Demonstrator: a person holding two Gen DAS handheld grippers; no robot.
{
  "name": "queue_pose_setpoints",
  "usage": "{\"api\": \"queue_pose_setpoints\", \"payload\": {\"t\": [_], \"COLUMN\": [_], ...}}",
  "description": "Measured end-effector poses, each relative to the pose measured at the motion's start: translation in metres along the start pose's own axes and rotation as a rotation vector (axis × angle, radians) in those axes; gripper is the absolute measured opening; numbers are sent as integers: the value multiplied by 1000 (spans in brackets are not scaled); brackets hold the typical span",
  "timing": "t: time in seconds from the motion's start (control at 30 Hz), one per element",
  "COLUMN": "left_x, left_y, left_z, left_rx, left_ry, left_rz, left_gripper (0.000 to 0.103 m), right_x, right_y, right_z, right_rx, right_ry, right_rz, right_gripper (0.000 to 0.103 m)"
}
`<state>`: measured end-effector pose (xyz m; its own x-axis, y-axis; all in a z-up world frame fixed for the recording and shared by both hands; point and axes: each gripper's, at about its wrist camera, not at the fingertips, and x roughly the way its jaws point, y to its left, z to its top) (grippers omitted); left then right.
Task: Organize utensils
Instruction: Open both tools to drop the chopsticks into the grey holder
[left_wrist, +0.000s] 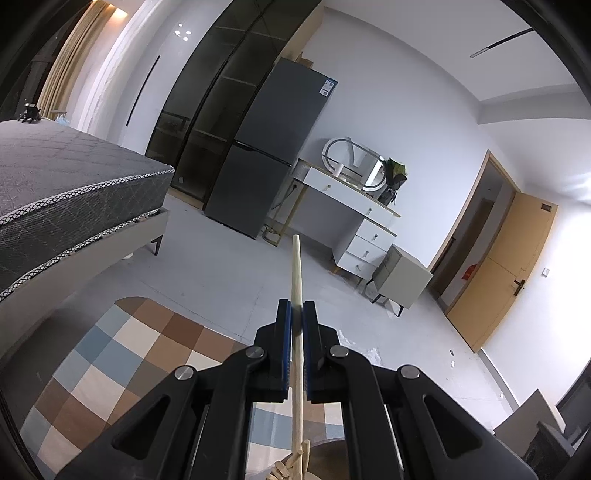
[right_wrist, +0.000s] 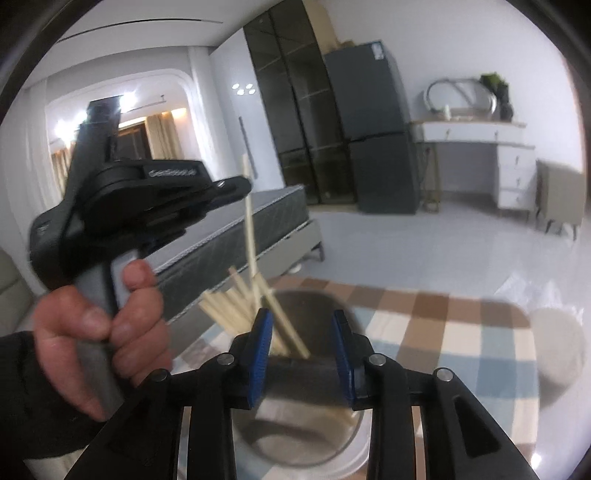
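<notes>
My left gripper (left_wrist: 297, 308) is shut on a single pale wooden chopstick (left_wrist: 296, 273) that sticks up past the fingertips; its lower end meets other chopsticks (left_wrist: 288, 469) at the bottom edge. In the right wrist view the left gripper (right_wrist: 236, 184) is held by a hand at the left, with the same chopstick (right_wrist: 249, 221) standing upright over a bundle of chopsticks (right_wrist: 236, 306) in a dark round metal holder (right_wrist: 306, 373). My right gripper (right_wrist: 303, 328) is open, its blue pads on either side of the holder's rim, gripping nothing.
A checkered brown, blue and cream rug (right_wrist: 461, 343) lies under the holder. A grey bed (left_wrist: 66, 199) is at the left. A dark fridge (left_wrist: 266, 155), a white dresser with mirror (left_wrist: 354, 206) and a small cabinet (left_wrist: 402, 277) stand across the grey floor.
</notes>
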<state>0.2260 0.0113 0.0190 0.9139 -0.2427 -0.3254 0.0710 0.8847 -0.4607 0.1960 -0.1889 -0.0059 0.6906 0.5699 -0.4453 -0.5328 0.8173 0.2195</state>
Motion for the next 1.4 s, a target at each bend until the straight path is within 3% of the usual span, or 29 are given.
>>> {"api": "queue_pose_setpoints", "payload": {"t": [0.13,0.23,0.27,0.33,0.4,0.77,1.07,1.1,1.2,1.27,1.3,1.4], "left_x": [2,3,2,2,2,-4,-32,-34,-43,-56,-62,-81], "left_y": [5,10,10,10,8,-3,-15,-16,-22,-25,-27,-32], "left_z": [3,6,6,6,4,-3,-11,-12,-16,-17,-17,-17], "left_rx": [-33,-54,-57,-58,-59,-23,62,72,95,114,123,120], "left_ry": [18,25,28,30,38,124,268,293,368,377,393,426], "left_rz": [-17,-30,-35,-43,-62,-121,-184,-182,-201,-185,-176,-164], "left_gripper": [1,1,1,1,1,1,1,2,21,29,39,49], "right_x": [15,27,31,41,50,62,9,2,-24,-40,-50,-72], "right_y": [8,14,16,18,18,5,11,13,14,13,14,18], "right_z": [-3,0,1,6,11,16,1,-1,-13,-21,-26,-34], "right_rx": [2,-1,-1,1,1,13,47,51,80,104,118,137], "right_ry": [97,115,123,152,175,248,184,176,149,138,132,115], "right_rz": [74,88,85,76,55,-67,-93,-95,-124,-143,-148,-169], "right_gripper": [25,20,20,8,3,1,5,9,23,24,24,33]}}
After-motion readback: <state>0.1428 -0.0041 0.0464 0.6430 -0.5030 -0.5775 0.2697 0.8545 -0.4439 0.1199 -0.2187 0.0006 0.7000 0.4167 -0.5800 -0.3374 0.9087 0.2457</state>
